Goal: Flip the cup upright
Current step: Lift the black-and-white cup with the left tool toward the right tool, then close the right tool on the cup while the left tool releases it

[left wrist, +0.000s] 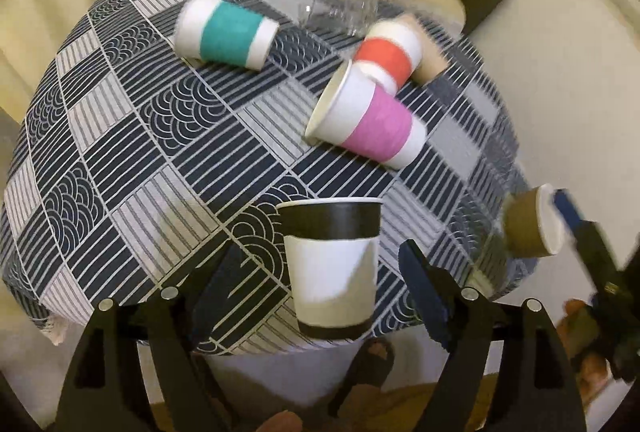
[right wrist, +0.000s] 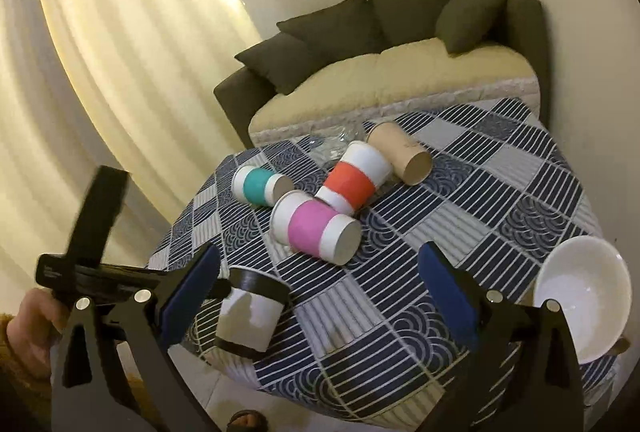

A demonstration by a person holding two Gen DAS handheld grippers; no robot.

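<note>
A black-and-white paper cup point(left wrist: 331, 268) stands upright near the table's front edge, between the fingers of my open left gripper point(left wrist: 320, 284), which do not touch it. It also shows in the right wrist view point(right wrist: 250, 312). A brown cup point(left wrist: 534, 222) lies tilted at the right edge, by my right gripper's blue finger point(left wrist: 568, 210); in the right wrist view its white inside point(right wrist: 580, 298) faces me beside the right finger. My right gripper point(right wrist: 320, 296) is open. Pink point(left wrist: 366, 122), orange point(left wrist: 390, 54), teal point(left wrist: 226, 32) and tan point(right wrist: 400, 152) cups lie on their sides.
The round table has a blue-and-white patterned cloth point(left wrist: 140, 152). Clear crumpled plastic point(right wrist: 334, 144) lies at its far edge. A dark sofa with a cream cover point(right wrist: 380, 72) stands behind the table. Curtains point(right wrist: 100, 52) hang at the left.
</note>
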